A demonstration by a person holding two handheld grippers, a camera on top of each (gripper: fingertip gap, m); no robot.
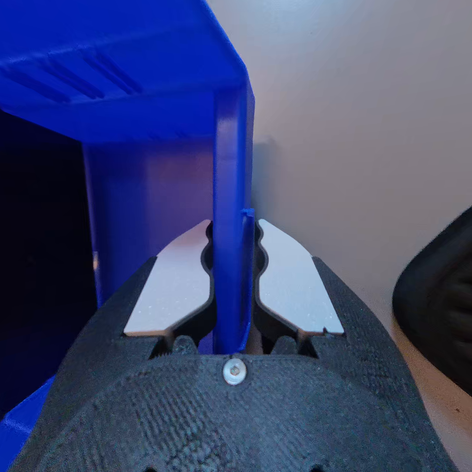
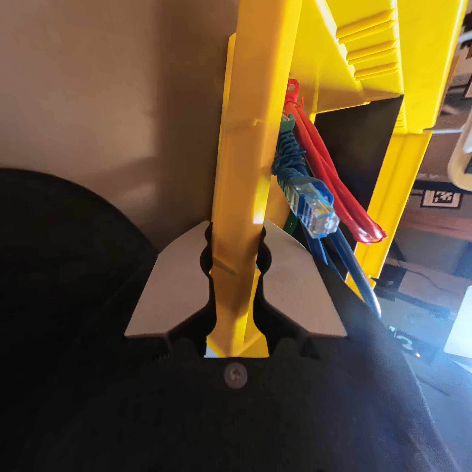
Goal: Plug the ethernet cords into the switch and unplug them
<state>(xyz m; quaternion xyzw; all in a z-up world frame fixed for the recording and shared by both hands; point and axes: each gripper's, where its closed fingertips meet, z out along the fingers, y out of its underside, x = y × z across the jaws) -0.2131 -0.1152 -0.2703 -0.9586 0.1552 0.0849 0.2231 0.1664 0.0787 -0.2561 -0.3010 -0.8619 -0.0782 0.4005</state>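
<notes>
In the left wrist view my left gripper [image 1: 233,224] is shut on the side wall of a blue plastic bin [image 1: 229,178]; the bin's dark inside opens to the left. In the right wrist view my right gripper [image 2: 236,226] is shut on the side wall of a yellow plastic bin [image 2: 245,153]. Inside the yellow bin hang ethernet cords: a blue cord with a clear plug [image 2: 316,217] pointing toward me, a looped red cord [image 2: 332,178] and a green one [image 2: 290,122] behind. No switch is in view.
A pale wall or surface [image 1: 357,127] lies right of the blue bin. A black rounded object [image 1: 439,293] sits at the right edge of the left view, and a similar black shape [image 2: 63,229] at the left of the right view. Square printed markers [image 2: 441,198] lie beyond the yellow bin. Spacing between my two grippers at the tips: around 45 cm.
</notes>
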